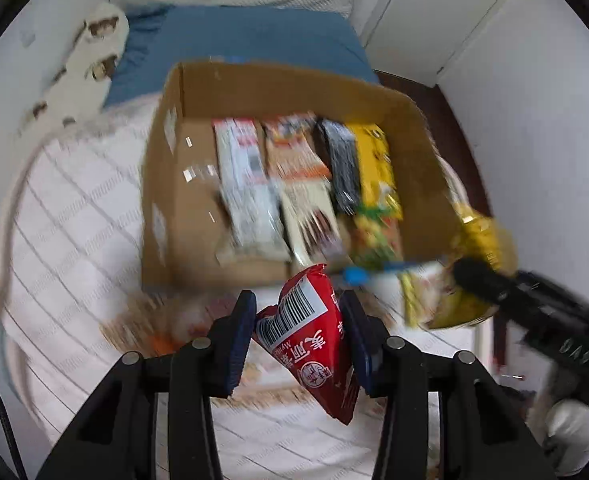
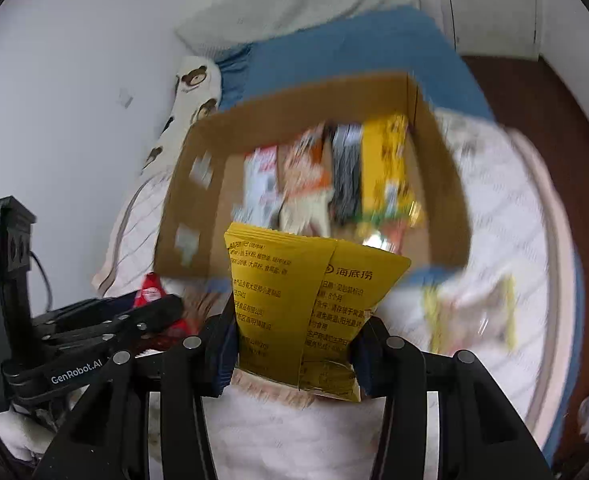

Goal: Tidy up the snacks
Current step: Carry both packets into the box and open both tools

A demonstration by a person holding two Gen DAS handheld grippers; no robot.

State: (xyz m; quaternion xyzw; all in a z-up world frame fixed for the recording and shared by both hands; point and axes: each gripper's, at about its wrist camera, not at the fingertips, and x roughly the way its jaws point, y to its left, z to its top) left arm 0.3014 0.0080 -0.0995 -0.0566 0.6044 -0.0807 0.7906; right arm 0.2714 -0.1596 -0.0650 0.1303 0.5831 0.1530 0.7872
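Observation:
A red snack packet [image 1: 312,340] with a barcode hangs between the pads of my left gripper [image 1: 300,330], which is shut on it. My right gripper [image 2: 294,344] is shut on a yellow snack bag [image 2: 306,304]; the same yellow snack bag [image 1: 470,280] and right gripper show at the right of the left wrist view. Beyond both stands an open cardboard box [image 1: 374,92] with several snack packs [image 1: 306,184] lined up inside. The cardboard box [image 2: 214,136] lies just ahead of the yellow bag in the right wrist view. The left gripper [image 2: 106,320] appears at lower left there.
The box rests on a white quilted blanket [image 1: 74,208] over a bed with a blue sheet [image 1: 254,36]. A bear-print pillow [image 1: 90,68] lies along the left wall. A loose snack pack [image 2: 470,316] lies on the blanket right of the box. Dark floor [image 2: 534,120] runs along the bed's right side.

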